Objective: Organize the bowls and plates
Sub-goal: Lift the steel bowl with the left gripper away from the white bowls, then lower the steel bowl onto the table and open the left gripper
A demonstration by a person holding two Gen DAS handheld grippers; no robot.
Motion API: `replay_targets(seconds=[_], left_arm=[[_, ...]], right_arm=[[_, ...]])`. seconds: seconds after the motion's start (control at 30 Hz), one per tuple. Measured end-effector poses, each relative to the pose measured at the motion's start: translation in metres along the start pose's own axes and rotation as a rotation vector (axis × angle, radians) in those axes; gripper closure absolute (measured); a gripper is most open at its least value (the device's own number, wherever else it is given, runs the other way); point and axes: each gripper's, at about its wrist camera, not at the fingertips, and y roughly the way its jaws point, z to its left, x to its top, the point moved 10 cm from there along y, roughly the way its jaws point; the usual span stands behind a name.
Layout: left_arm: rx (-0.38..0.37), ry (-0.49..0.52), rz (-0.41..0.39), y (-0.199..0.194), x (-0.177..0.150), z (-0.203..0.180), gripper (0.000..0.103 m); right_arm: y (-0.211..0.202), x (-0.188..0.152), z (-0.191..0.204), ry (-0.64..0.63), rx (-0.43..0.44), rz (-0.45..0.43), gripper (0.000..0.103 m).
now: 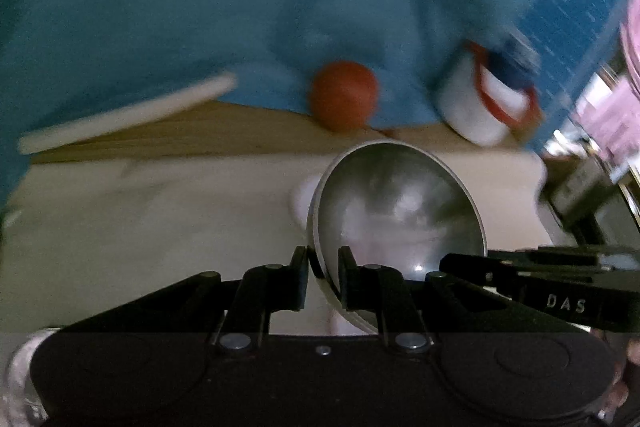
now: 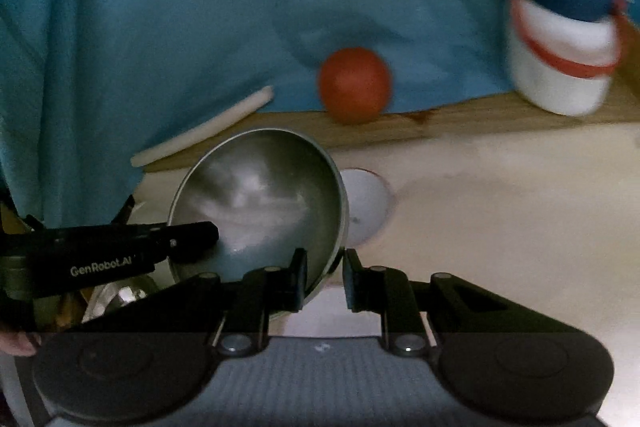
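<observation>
right now we carry the steel bowl [image 1: 396, 211] tilted on edge above the cream table [image 1: 120, 227], both grippers on its rim, and the likeliest mishap is a slip: the rim is thin, smooth metal, so if the two hands pull apart or twist unevenly it could rotate out of a pinch and drop onto the small white dish [image 2: 366, 205] just beyond it. motion blur suggests we are moving fast, which adds to that risk.

our left gripper [image 1: 323, 277] has its jaws narrowly parted, pinching the rim at the bowl's 7 o'clock. our right gripper [image 2: 325, 277] also grips the rim, near the bowl's 5 o'clock, its jaws slightly wider. an orange ball [image 2: 354, 85] sits toward 12 o'clock, a white container [image 2: 560, 55] toward 2 o'clock, well apart from us.
</observation>
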Motion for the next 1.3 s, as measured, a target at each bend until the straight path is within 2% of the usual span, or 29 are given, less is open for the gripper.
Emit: replay_targets(seconds=[0.13, 0.33, 0.47, 0.6, 0.93, 1.17, 1.27, 1.3], left_arm=[[-0.065, 0.069, 0.081, 0.016, -0.019, -0.039, 0.086], [-0.140, 0.128, 0.226, 0.046, -0.057, -0.078, 0.085], [-0.145, 0.149, 0.319, 0.059, -0.084, -0.091, 0.084], [-0.129, 0.136, 0.377, 0.068, -0.101, -0.092, 0.084], [-0.089, 0.094, 0.418, 0.068, -0.119, -0.077, 0.085], [-0.107, 0.049, 0.425, 0.070, -0.122, -0.074, 0.084], [-0.110, 0.049, 0.424, 0.071, -0.121, -0.074, 0.081], [-0.113, 0.050, 0.424, 0.071, -0.121, -0.073, 0.075]], right_arm=[[-0.026, -0.020, -0.029, 0.037, -0.039, 0.012, 0.082], [-0.045, -0.065, -0.074, 0.124, -0.096, 0.084, 0.082], [-0.044, -0.093, -0.094, 0.174, -0.104, 0.150, 0.082], [-0.039, -0.109, -0.104, 0.195, -0.087, 0.205, 0.082], [-0.024, -0.124, -0.094, 0.109, -0.027, 0.296, 0.082], [-0.023, -0.122, -0.092, 0.083, -0.016, 0.315, 0.079], [-0.020, -0.121, -0.091, 0.092, -0.008, 0.313, 0.077], [-0.020, -0.121, -0.091, 0.095, -0.005, 0.312, 0.077]])
